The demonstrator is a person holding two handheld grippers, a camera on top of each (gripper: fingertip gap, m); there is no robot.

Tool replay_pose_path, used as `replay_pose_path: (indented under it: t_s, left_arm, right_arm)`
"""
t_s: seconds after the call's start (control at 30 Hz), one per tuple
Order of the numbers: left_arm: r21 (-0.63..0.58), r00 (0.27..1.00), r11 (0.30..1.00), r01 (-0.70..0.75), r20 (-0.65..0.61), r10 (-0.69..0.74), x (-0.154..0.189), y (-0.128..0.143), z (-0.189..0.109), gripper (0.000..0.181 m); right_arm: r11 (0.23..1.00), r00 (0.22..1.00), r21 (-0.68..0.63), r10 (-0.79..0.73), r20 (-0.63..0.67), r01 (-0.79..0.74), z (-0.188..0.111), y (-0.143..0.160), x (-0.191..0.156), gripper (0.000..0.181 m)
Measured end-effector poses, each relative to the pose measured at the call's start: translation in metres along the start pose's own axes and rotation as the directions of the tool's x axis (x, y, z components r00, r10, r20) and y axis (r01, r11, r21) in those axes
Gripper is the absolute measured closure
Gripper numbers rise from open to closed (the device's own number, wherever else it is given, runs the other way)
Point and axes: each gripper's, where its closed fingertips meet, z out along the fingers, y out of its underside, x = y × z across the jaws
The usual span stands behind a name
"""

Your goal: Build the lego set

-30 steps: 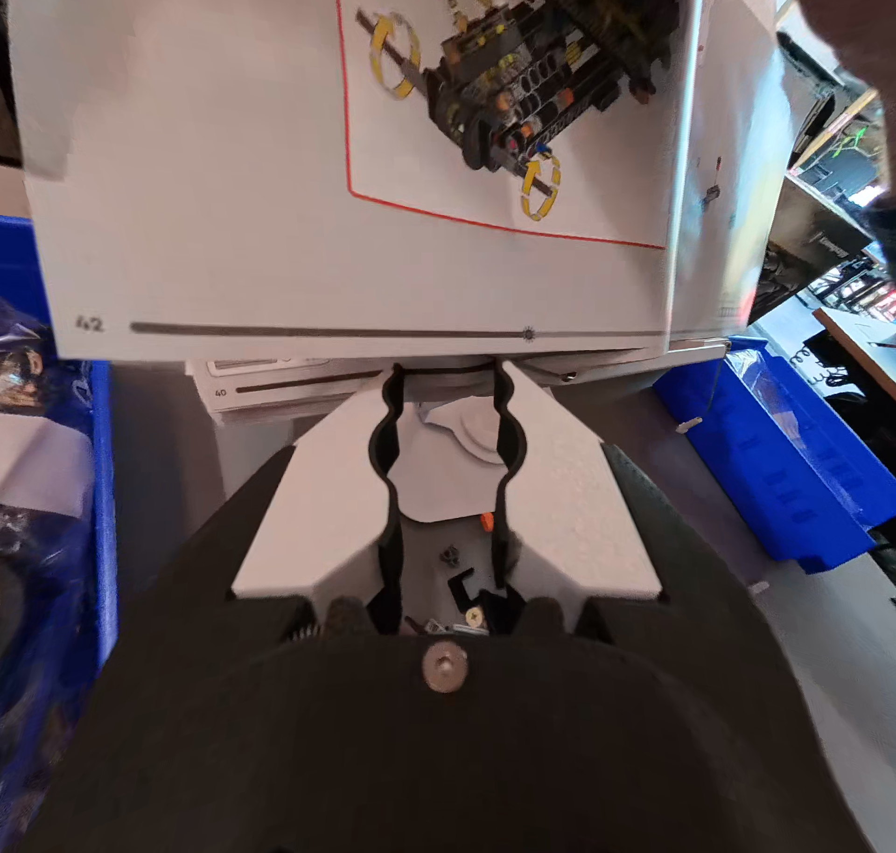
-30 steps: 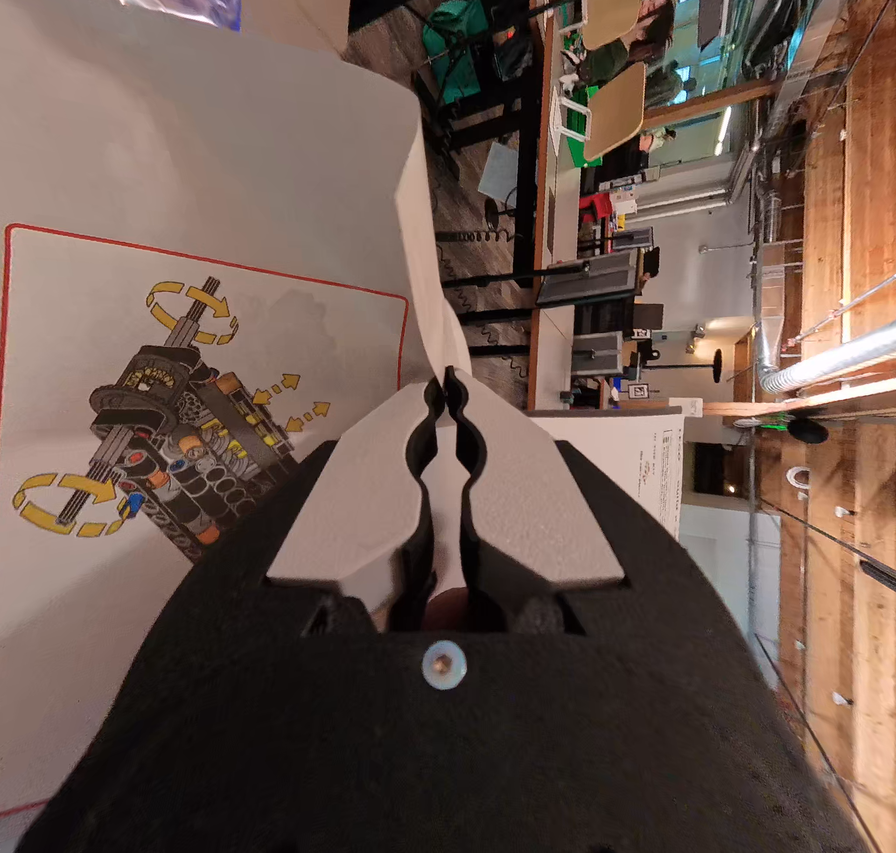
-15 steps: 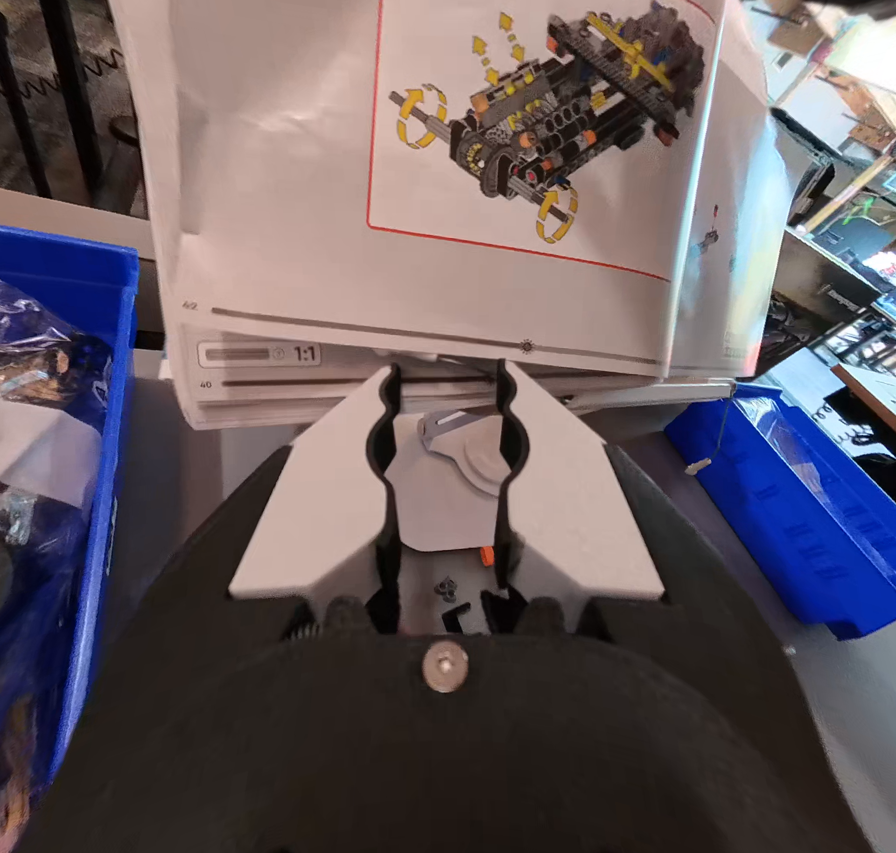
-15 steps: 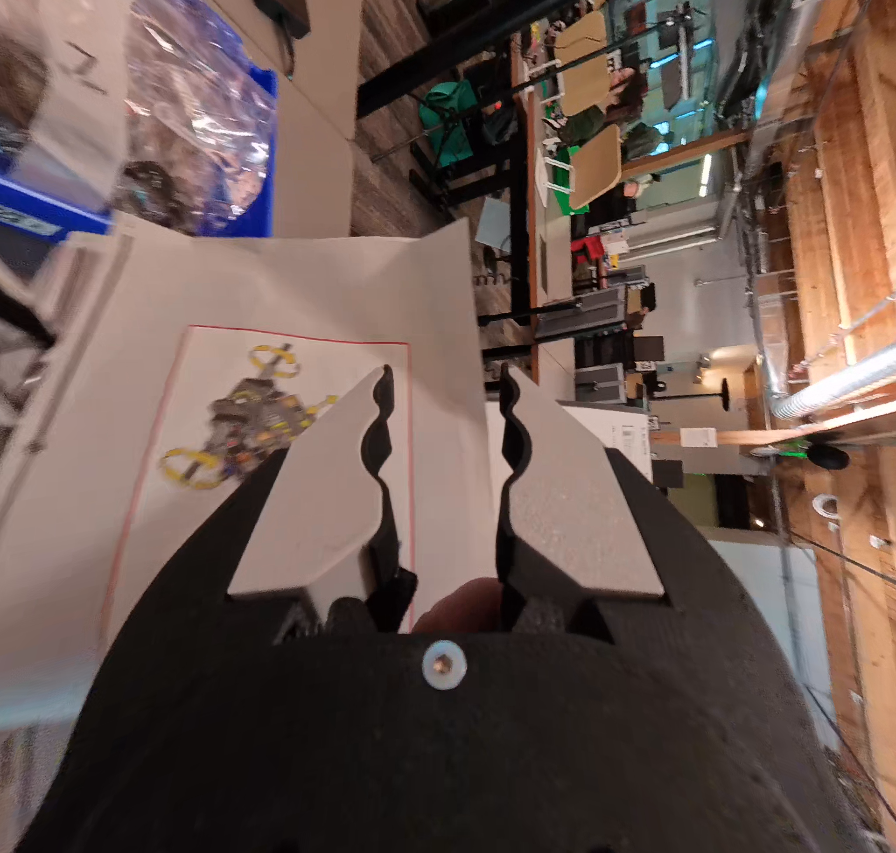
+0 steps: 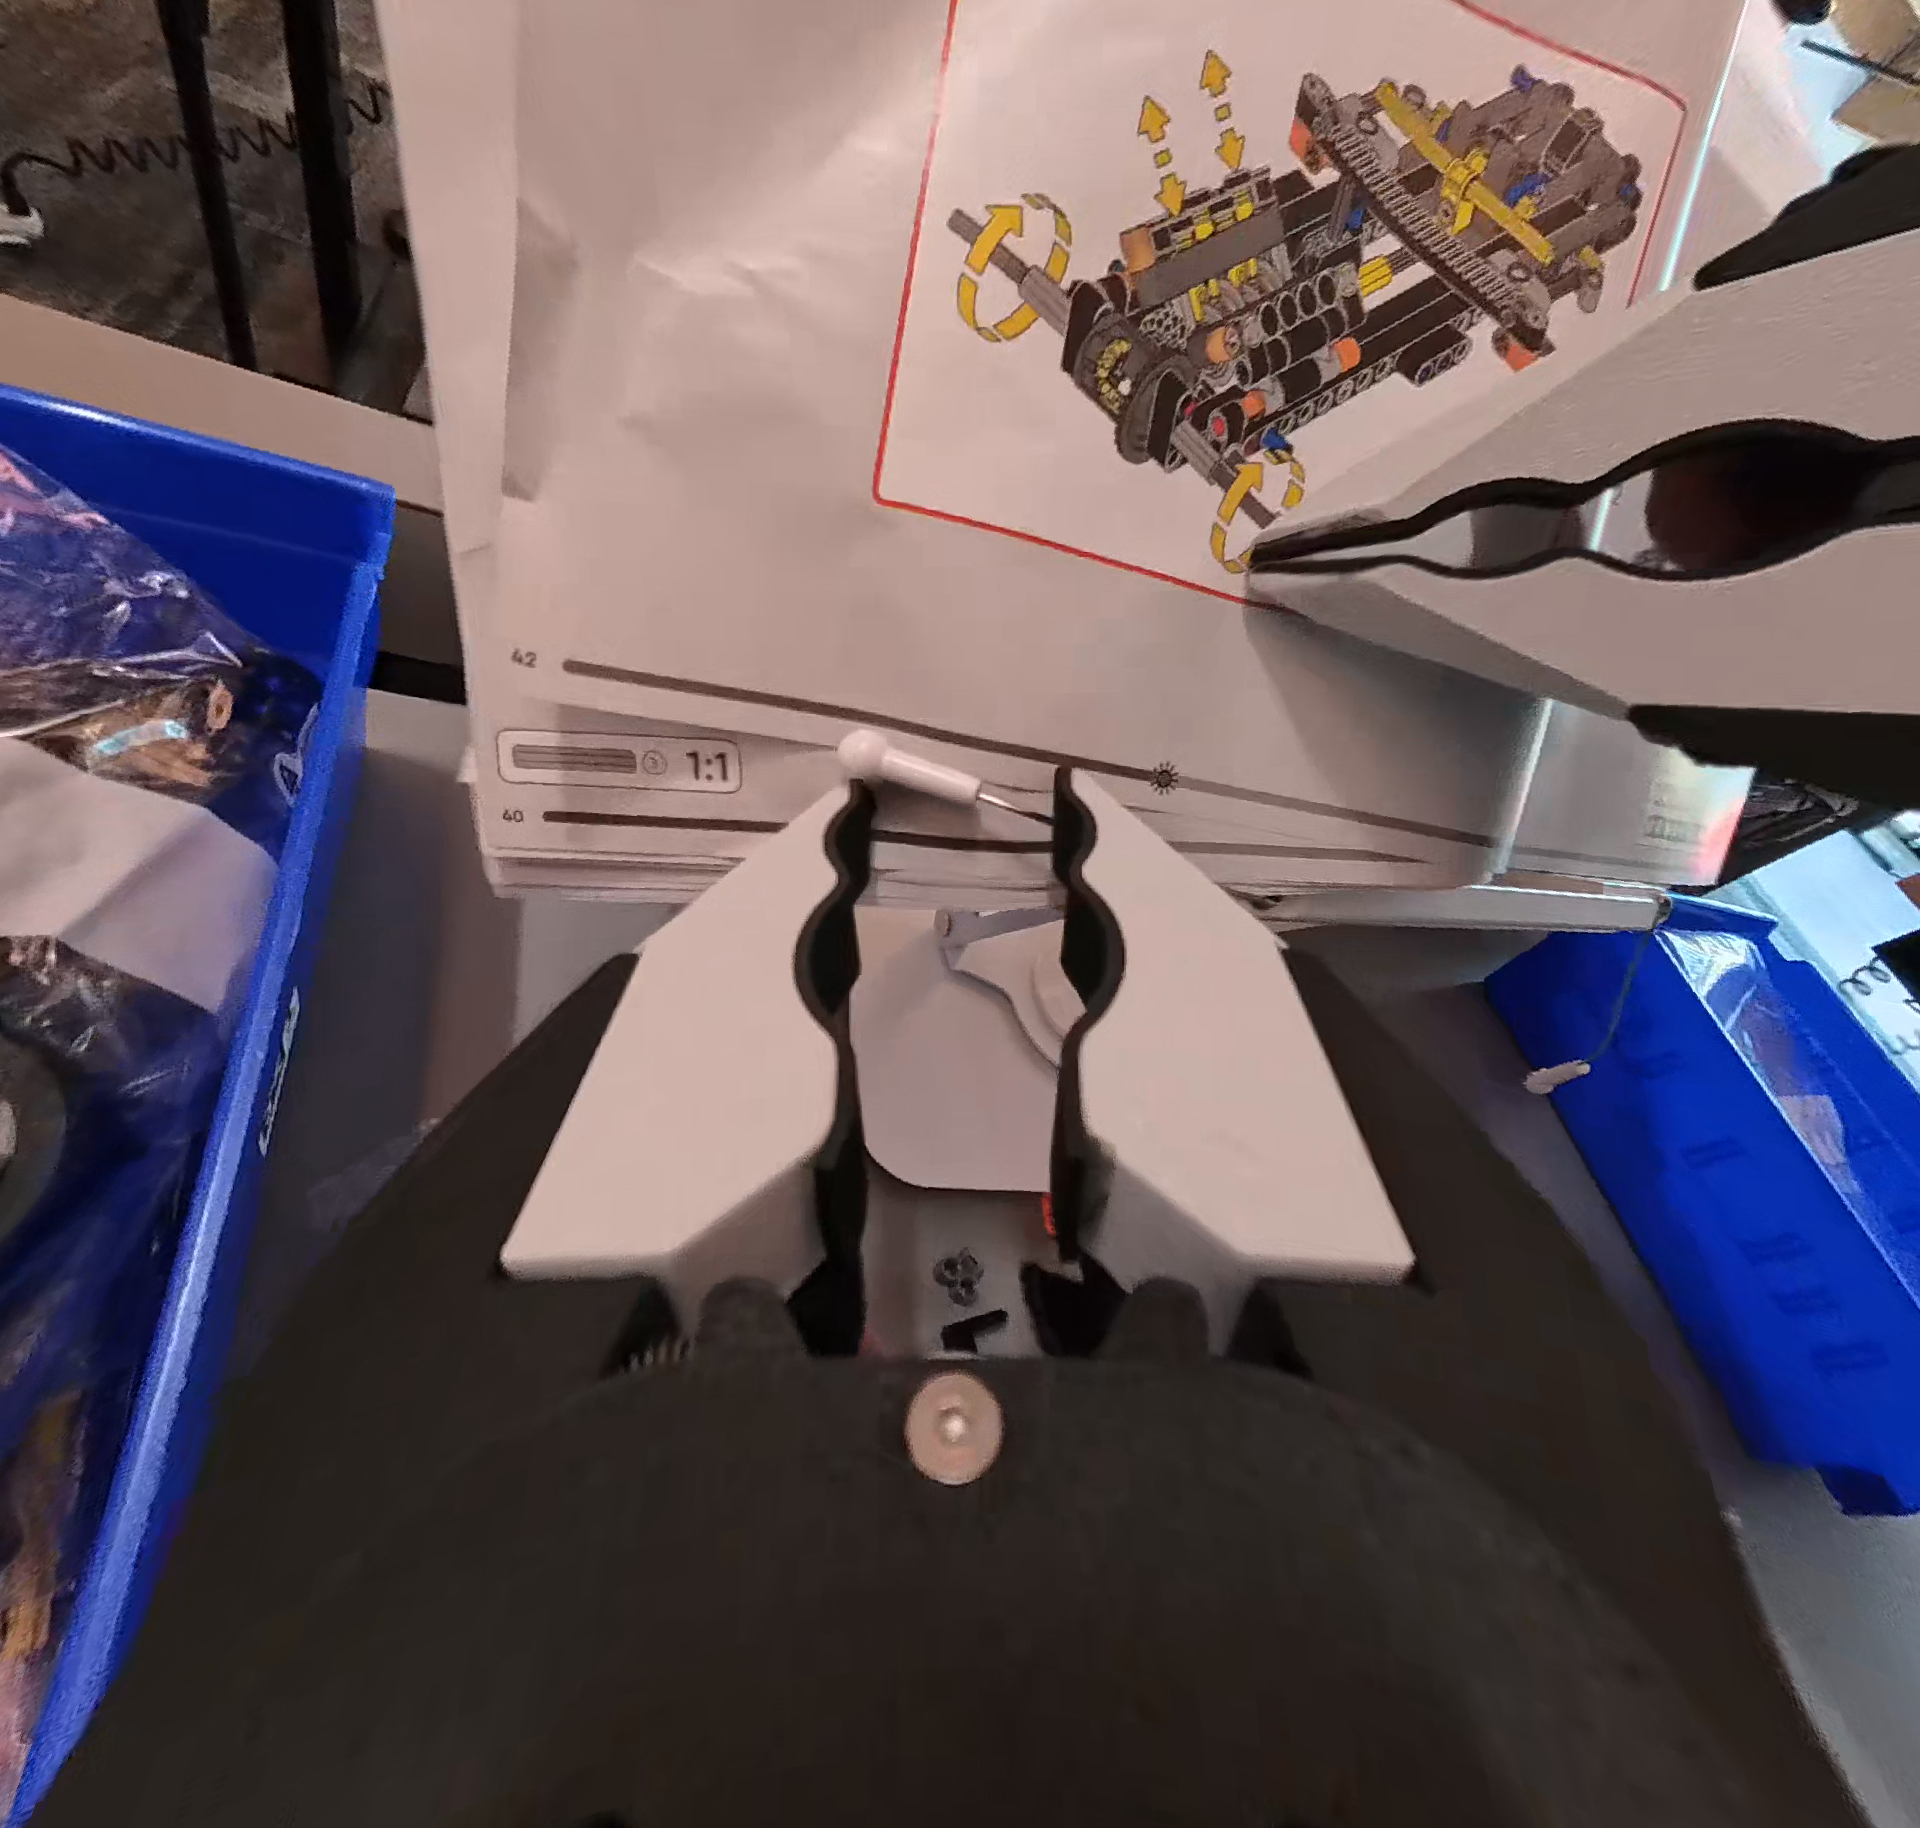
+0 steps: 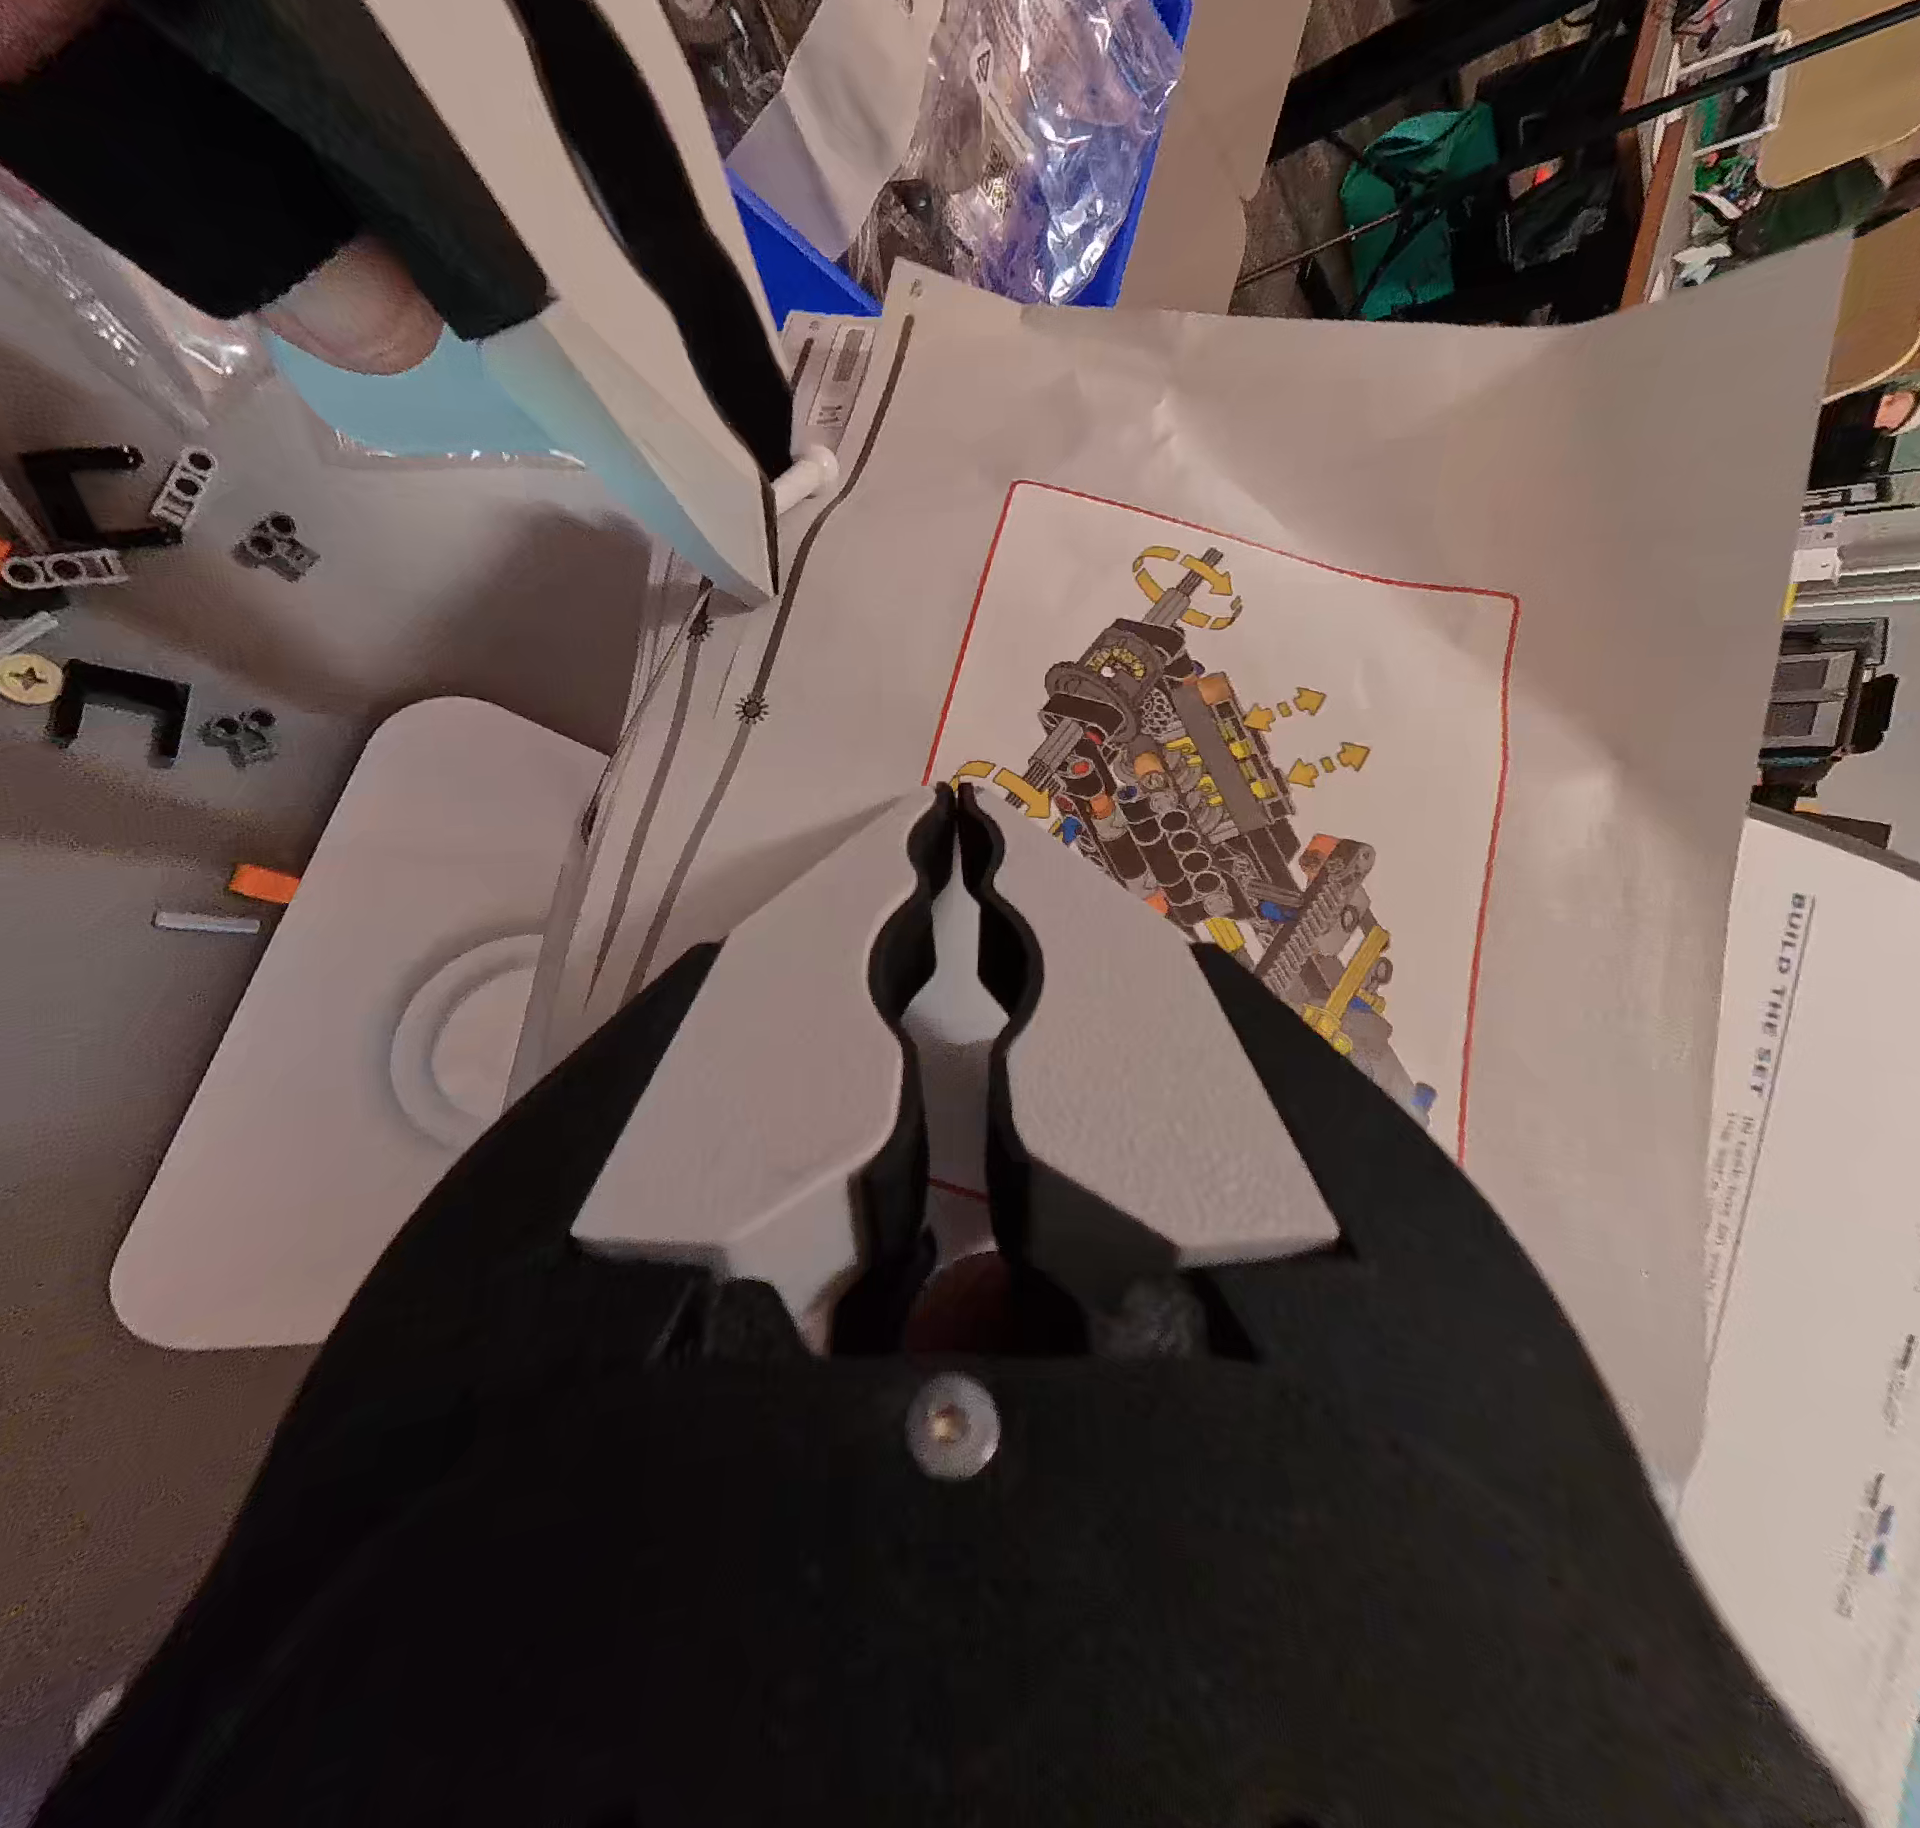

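The instruction booklet (image 5: 790,324) stands open on a white stand, showing a page with a red-framed picture of the model; it also shows in the right wrist view (image 6: 1299,448). My left gripper (image 5: 961,791) is open and empty, its tips at the booklet's bottom edge beside the stand's white-tipped page pin (image 5: 894,762). My right gripper (image 6: 954,791) is shut, its tips touching the page at the picture's lower corner; it enters the left wrist view (image 5: 1257,557) from the right. Loose Lego parts lie on the grey table: black brackets (image 6: 114,708), grey connectors (image 6: 275,547), an orange piece (image 6: 265,885).
A blue bin (image 5: 312,739) with plastic bags of parts stands at the left, and another blue bin (image 5: 1766,1259) at the right. The stand's white base plate (image 6: 343,1051) lies under the booklet. Behind the table there are chairs and desks. The gap from one gripper's tips to the other's is roughly 7 centimeters. The orange piece (image 6: 265,885) is about 20 centimeters from my left fingertips.
My right gripper let go of the page edge, opened, then shut and now rests its tips on the page. The page has swung down over the booklet. The left gripper stayed open.
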Motion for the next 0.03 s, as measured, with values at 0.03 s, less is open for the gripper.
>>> replay_pose_path:
  t_s: [0.03]
  left_arm:
    - [-0.005,1.0,1.0,0.006,-0.004,-0.006,0.0007,0.0011,0.0003,0.151]
  right_arm:
    - [1.0,1.0,0.006,0.01,-0.002,-0.01,0.0011,-0.0002,0.0004,0.181]
